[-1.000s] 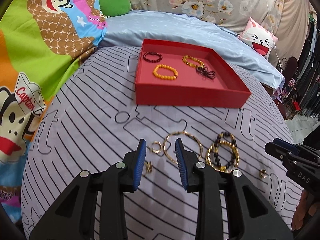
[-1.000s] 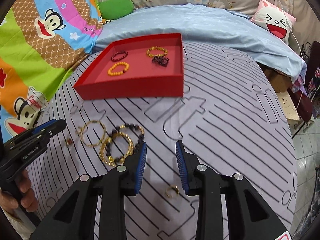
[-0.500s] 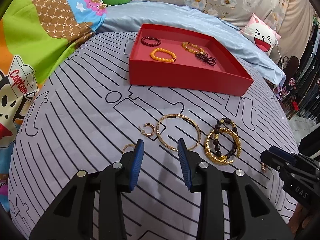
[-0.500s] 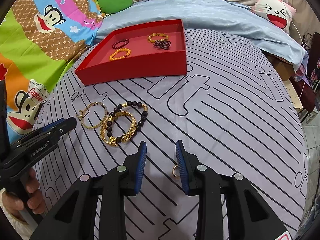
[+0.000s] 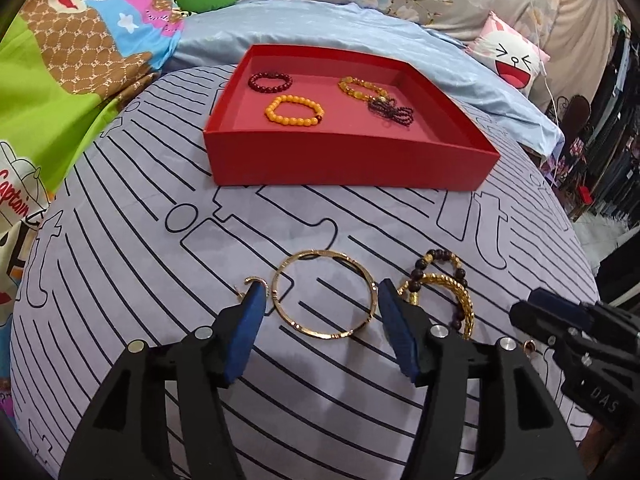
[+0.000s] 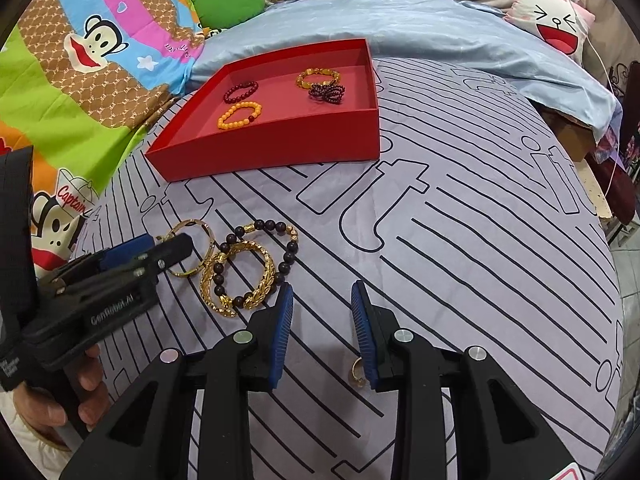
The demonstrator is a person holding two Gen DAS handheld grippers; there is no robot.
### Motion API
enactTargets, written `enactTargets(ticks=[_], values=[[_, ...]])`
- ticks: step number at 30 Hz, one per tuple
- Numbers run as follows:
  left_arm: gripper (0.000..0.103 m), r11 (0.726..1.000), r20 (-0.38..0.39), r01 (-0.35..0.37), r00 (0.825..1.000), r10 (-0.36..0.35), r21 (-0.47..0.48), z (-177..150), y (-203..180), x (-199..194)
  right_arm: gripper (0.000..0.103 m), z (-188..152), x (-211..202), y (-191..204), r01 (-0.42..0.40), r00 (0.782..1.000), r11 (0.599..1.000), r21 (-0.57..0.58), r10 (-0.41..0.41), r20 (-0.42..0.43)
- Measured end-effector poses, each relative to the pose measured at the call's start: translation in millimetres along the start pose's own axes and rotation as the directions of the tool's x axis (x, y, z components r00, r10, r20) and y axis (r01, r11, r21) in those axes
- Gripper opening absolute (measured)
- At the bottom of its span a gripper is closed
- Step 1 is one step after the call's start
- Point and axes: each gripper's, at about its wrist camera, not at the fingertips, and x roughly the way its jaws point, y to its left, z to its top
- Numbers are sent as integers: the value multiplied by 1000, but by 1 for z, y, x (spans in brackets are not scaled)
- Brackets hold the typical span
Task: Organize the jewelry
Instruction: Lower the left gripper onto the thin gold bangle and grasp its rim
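Left gripper [image 5: 320, 312] jaws have just been opening, now astride one thin gold bangle [image 5: 324, 295], not pinching. Two beaded/gold bracelets [image 6: 244, 270] beside it. Right gripper [image 6: 322, 320] jaws apart, empty. Red cardboard tray [image 5: 348, 160] holds four bracelets.

You see a red tray [image 5: 348, 168] on a lilac bed sheet [image 5: 160, 264] printed with black lines and outlined letters. Inside the tray lie a dark red bead bracelet [image 5: 270, 82], an orange bead bracelet [image 5: 294, 110] and an amber one [image 5: 360, 88]. Nearer you than the tray lies a gold bangle [image 5: 324, 294]; right of the bangle, a dark-beaded bracelet [image 6: 256, 264] overlaps a gold chain bracelet [image 6: 240, 280]. Blue pads [image 5: 244, 340] line black jaws.
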Motion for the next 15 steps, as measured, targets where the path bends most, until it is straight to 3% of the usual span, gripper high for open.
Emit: enactTargets(ticks=[9,13,15], values=[[60,999,-13,-42,999,43,12,1,-7,13,30,4,0,-6,1,1000,1000,7,-1,4],[73,999,-19,-36,999,37,14,8,-8,20,30,5,0,-7,1,1000,1000,9,-1,4],[74,998,-14,-54,998,55,40,7,-12,22,30,5,1,-7,1,1000,1000,8,-1,3]])
